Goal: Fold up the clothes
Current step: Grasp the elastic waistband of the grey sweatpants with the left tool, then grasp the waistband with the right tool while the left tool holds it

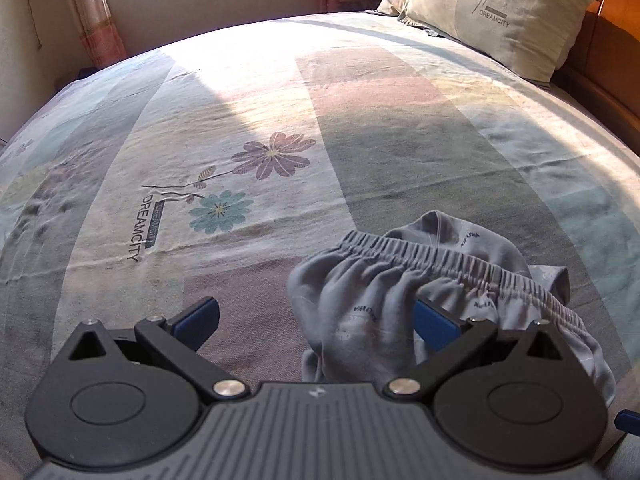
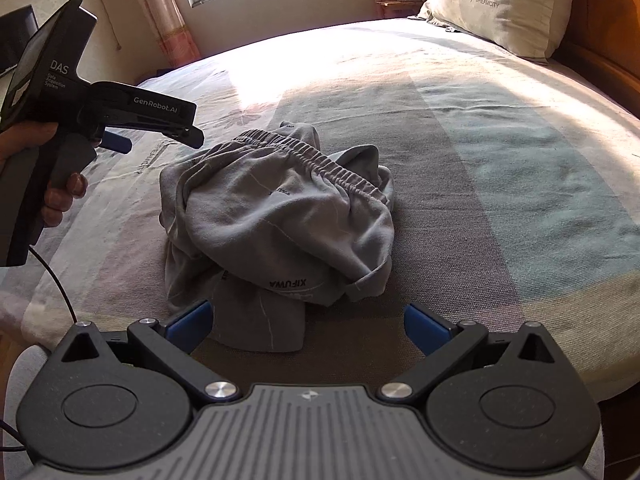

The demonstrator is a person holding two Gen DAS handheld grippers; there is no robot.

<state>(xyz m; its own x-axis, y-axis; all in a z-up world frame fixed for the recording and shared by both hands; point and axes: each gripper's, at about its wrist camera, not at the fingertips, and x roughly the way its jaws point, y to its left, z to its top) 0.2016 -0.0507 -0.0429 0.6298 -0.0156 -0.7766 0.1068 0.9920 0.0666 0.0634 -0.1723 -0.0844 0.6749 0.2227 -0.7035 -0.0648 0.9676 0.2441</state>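
Grabbing the grey shorts [image 2: 280, 216] now could pinch many layers at once, because they sit in a bunched heap on the bed [image 2: 500, 128], just ahead of your right claw [image 2: 308, 330]. Both claws are spread wide and hold nothing; your left claw [image 1: 316, 320] hangs at the heap's left edge, so a blind pinch could drag it.

On the bed [image 2: 500, 128] lie 1 crumpled grey garment [image 2: 280, 216] and 2 pillows [image 1: 496, 16]; 2 tongs [image 2: 308, 328] show.

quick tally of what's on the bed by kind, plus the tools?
Grey shorts: 1, crumpled in a heap
Pillows: 2, one mostly hidden behind the other
Tools: 2, left tool and right tool, both open
Total: 5
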